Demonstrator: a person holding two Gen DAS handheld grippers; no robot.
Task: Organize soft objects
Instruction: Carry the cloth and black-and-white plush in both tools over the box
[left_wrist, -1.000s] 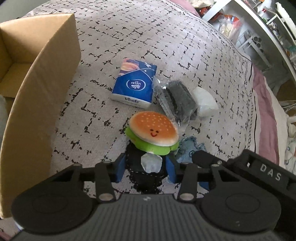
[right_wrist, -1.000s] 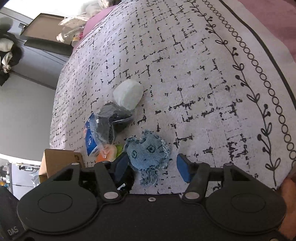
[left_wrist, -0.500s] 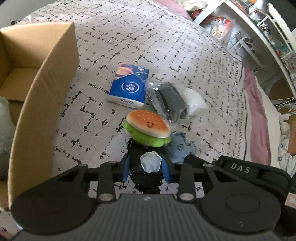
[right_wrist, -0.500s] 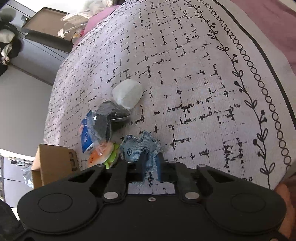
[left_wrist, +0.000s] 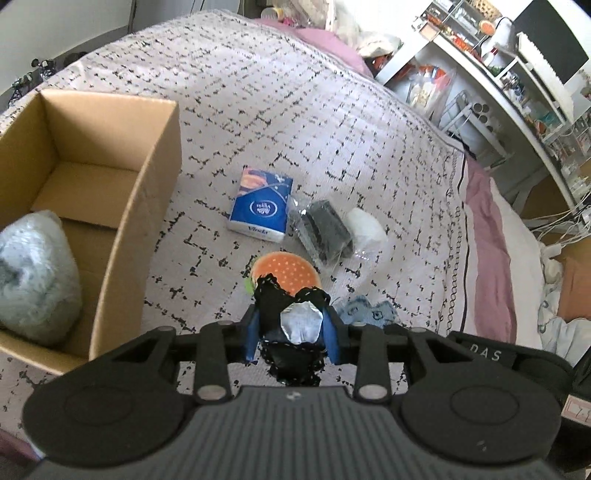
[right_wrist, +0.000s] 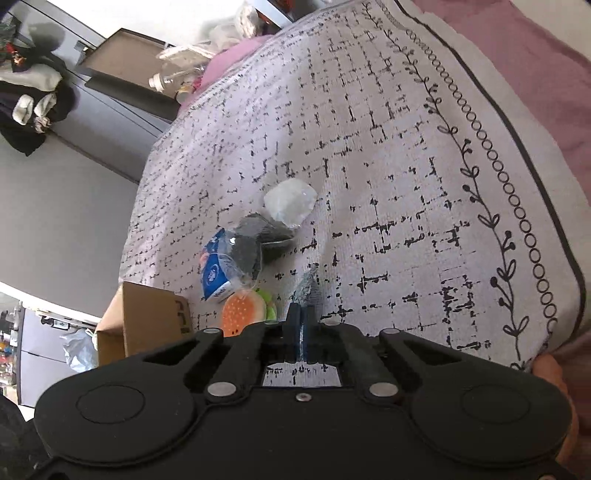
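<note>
L gripper (left_wrist: 291, 336) clamped on black pouch (left_wrist: 291, 325), raised off bed since a sec ago; burger toy (left_wrist: 284, 273) just ahead. R gripper (right_wrist: 300, 325) now pinched fully onto denim scrap (right_wrist: 308, 290), after jaws just closing around it. Box (left_wrist: 140, 206) to L's left, one item inside. Both picks secured; next prob. transfer to box.

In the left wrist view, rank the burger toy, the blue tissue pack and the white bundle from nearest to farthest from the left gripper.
1. Burger toy: just beyond the left gripper, partly hidden by the black pouch it holds.
2. Blue tissue pack: farther up the bedspread, slightly left.
3. White bundle: up and right, beside the bagged dark item. About as far as the pack; too close to call.
</note>
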